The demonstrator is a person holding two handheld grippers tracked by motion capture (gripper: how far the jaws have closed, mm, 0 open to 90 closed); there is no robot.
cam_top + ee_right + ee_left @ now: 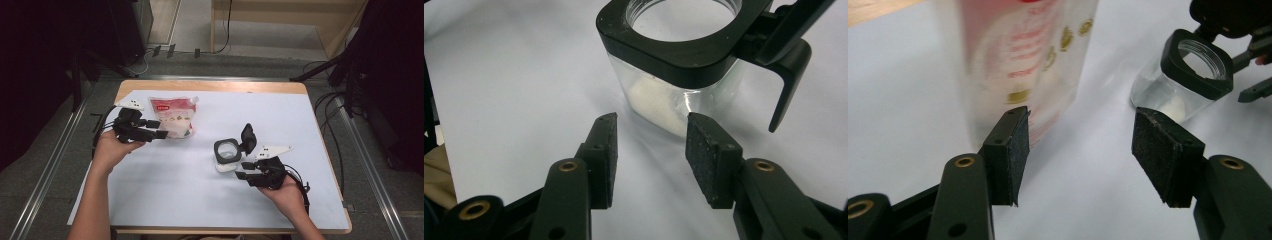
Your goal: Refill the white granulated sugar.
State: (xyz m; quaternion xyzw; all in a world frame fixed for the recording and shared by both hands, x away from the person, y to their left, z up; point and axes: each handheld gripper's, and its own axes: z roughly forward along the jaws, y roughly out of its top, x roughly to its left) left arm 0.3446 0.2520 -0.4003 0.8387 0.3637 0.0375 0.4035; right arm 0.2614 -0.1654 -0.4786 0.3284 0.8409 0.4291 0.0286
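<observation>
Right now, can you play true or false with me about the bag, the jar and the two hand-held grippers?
1. The pouch lies near the left hand-held gripper. True.
2. The jar has its lid shut. False: the flip lid stands open and the round mouth is uncovered.
3. The right hand-held gripper squeezes the jar. False: its jaws are apart, just short of the jar's clear wall.
4. There is something white in the bottom of the jar. True.
5. The left hand-held gripper's jaws are closed tight. False: they stand wide apart, holding nothing.
6. The jar and pouch sit on a white table cover. True.
</observation>
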